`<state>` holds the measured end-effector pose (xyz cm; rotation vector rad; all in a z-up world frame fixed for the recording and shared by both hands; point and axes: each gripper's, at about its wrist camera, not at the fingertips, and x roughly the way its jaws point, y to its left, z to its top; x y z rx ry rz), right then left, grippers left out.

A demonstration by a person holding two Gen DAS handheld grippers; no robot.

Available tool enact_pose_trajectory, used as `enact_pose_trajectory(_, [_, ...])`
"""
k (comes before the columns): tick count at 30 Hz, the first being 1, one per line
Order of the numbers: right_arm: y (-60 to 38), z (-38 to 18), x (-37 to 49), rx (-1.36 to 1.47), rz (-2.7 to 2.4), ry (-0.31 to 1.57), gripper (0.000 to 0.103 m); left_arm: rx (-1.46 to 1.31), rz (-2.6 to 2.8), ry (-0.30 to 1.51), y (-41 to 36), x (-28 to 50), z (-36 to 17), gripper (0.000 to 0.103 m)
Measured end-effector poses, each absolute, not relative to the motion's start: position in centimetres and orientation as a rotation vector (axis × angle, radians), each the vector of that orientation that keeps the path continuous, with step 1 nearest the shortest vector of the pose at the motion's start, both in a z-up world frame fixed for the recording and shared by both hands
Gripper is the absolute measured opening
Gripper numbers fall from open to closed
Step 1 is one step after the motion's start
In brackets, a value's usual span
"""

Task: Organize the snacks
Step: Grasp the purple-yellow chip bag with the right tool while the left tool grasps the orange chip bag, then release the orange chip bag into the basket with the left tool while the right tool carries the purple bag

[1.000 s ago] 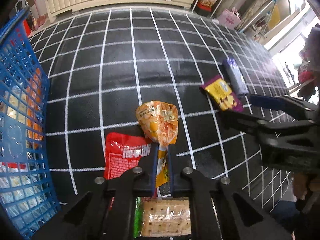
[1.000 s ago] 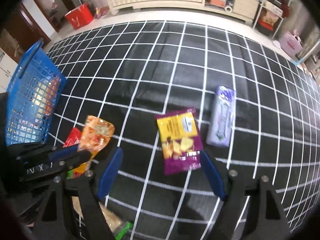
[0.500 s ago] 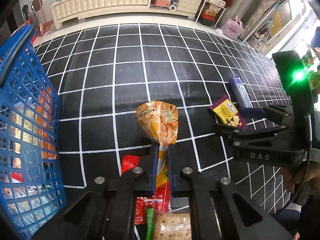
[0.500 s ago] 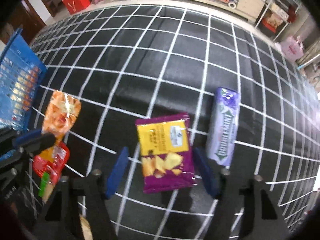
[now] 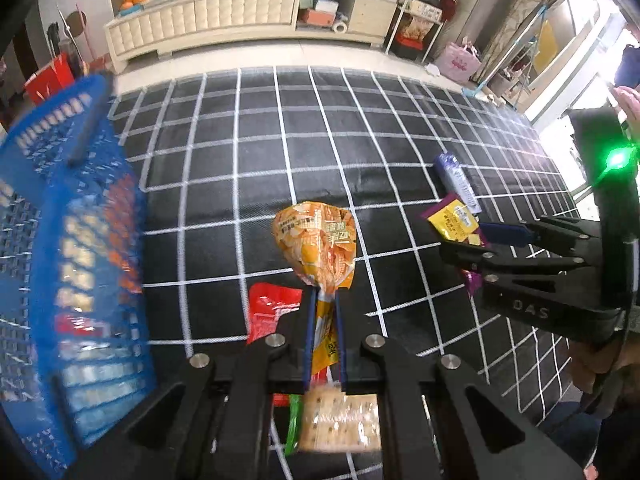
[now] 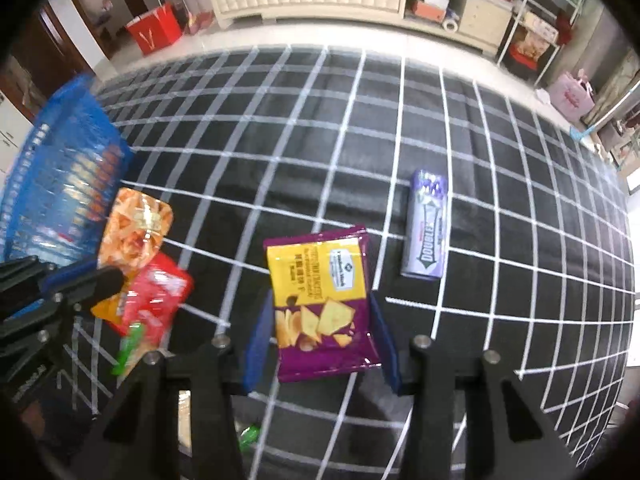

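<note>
My left gripper (image 5: 323, 300) is shut on the lower end of an orange snack bag (image 5: 316, 244) and holds it up above the black checked mat; the bag also shows in the right wrist view (image 6: 134, 228). A blue basket (image 5: 68, 264) with several packets stands at the left. My right gripper (image 6: 320, 320) is open, its blue pads on either side of a purple and yellow chip bag (image 6: 320, 300) that lies on the mat. A purple gum pack (image 6: 427, 224) lies just right of it.
A red packet (image 5: 268, 312), a cracker pack (image 5: 340, 420) and a green wrapper (image 5: 294, 420) lie below my left gripper. A cream cabinet (image 5: 240, 16) and shelves stand beyond the mat's far edge. The right gripper body (image 5: 560, 280) is close at the right.
The left gripper has lifted the orange bag higher and the basket looms closer. The right gripper has moved down over the purple and yellow chip bag, its pads now astride it.
</note>
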<state>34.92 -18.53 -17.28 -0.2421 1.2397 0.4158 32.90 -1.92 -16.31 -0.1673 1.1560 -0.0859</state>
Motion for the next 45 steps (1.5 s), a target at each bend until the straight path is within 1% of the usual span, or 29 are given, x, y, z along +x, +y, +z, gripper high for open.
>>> enact_pose_trajectory(13, [-14.4,-5.7,27.9,-0.202,0.51,1.028,0.052,-0.158,-0.068,0.99,0.8,25.2,-6.6,0.008])
enact_pose_trajectory(16, [-12.8,-4.1,26.8,-0.188,0.545,0.996,0.052,-0.157,-0.059,0.966,2.6,23.5,-5.2,0.008])
enact_pose_trajectory(22, [-8.2,-2.7,24.5,-0.208,0.609,0.94,0.052,-0.153,-0.034,0.931,7.1,20.8,-2.9,0.008])
enact_pose_trajectory(27, [-5.1,-2.6,24.2,-0.196,0.66,0.93,0.052,-0.131,-0.009,0.931,10.6,20.0,-2.2,0.008])
enact_pose_trajectory(32, [-1.4,-3.9,25.4,-0.219,0.687,0.951,0.052,-0.157,0.004,0.943,14.4,20.1,-2.5,0.008])
enact_pose_trajectory(45, [5.8,-8.8,28.8,-0.326,0.692,1.057,0.052,-0.197,-0.016,1.026,19.3,23.9,-7.5,0.008])
